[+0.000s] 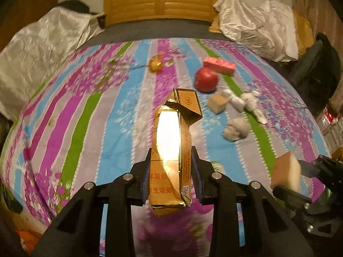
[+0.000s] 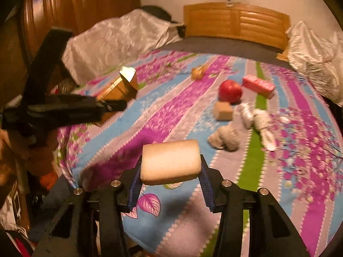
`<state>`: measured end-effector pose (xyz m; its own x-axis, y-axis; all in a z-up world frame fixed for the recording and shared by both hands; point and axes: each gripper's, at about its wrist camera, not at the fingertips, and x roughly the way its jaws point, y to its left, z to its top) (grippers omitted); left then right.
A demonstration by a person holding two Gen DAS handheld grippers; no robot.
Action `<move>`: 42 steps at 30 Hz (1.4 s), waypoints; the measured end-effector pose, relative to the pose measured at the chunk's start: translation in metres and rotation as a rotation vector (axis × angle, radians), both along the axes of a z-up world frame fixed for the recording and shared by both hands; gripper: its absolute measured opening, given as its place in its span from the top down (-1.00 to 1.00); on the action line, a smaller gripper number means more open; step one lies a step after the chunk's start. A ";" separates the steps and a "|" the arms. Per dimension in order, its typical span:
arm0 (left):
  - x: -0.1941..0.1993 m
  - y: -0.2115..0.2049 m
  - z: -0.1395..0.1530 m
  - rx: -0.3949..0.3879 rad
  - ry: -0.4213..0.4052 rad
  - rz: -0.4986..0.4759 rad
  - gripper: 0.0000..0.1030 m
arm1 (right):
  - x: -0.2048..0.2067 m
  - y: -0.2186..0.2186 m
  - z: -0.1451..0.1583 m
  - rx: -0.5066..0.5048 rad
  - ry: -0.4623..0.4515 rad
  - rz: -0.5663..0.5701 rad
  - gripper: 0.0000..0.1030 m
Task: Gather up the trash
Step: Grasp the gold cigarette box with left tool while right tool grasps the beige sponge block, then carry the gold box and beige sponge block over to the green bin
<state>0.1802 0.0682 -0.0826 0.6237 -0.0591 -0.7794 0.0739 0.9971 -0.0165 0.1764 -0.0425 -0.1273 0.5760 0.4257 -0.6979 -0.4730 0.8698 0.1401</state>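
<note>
Both grippers are carrying trash above the bed (image 1: 120, 128), left gripper (image 1: 170, 171) pinching a crumpled cigarette pack (image 1: 171, 150), right gripper (image 2: 170, 171) squeezing a sponge block (image 2: 170, 162), probably heading binwards.

Left claw (image 1: 170, 171) and right claw (image 2: 170, 169) both clamped, raised

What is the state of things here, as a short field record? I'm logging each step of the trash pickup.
left gripper: shut on gold cigarette pack
right gripper: shut on tan sponge block
surface: striped floral bedspread
still on bed: red apple, pink box, small brown cube, crumpled tissues, gold wrapper
</note>
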 end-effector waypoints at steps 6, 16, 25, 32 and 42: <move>0.000 -0.052 0.025 0.047 -0.064 -0.097 0.41 | -0.018 -0.040 0.044 0.014 -0.078 -0.104 0.05; -0.004 -0.149 0.060 0.073 -0.144 -0.278 0.41 | -0.058 -0.149 0.107 0.003 -0.208 -0.359 0.05; -0.016 -0.266 0.078 0.086 -0.196 -0.502 0.41 | -0.111 -0.264 0.137 -0.033 -0.284 -0.622 0.05; -0.032 -0.357 0.078 0.081 -0.206 -0.678 0.41 | -0.168 -0.351 0.142 -0.060 -0.288 -0.843 0.05; -0.070 -0.476 0.069 0.080 -0.200 -0.905 0.41 | -0.257 -0.465 0.124 -0.119 -0.237 -1.139 0.04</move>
